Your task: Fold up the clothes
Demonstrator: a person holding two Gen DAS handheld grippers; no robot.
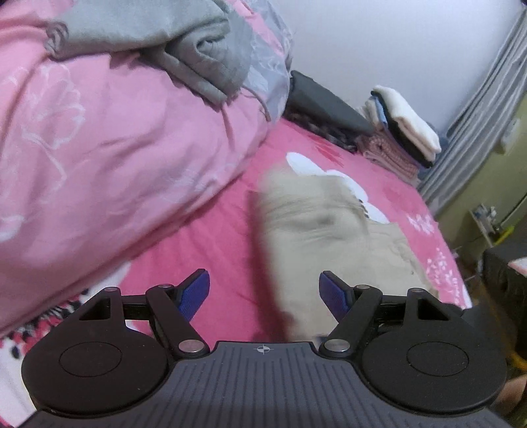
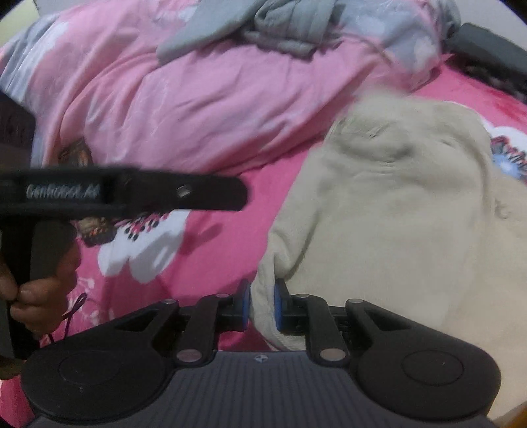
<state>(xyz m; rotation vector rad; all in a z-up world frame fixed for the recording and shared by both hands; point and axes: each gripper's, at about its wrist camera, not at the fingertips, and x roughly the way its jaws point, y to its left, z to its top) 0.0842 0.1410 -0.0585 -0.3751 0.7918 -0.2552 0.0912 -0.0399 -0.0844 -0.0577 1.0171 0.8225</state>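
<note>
The right gripper (image 2: 262, 304) is clamped on a folded edge of the cream garment (image 2: 395, 210), which lies spread on the pink bed sheet (image 2: 214, 260). The left gripper (image 1: 264, 289) has its jaws spread wide, holding nothing, above the sheet just left of the blurred garment. Behind lies a bunched pink duvet (image 1: 115, 148) with a grey garment (image 1: 148, 29) on top; folded clothes (image 1: 402, 131) are stacked by the wall.
</note>
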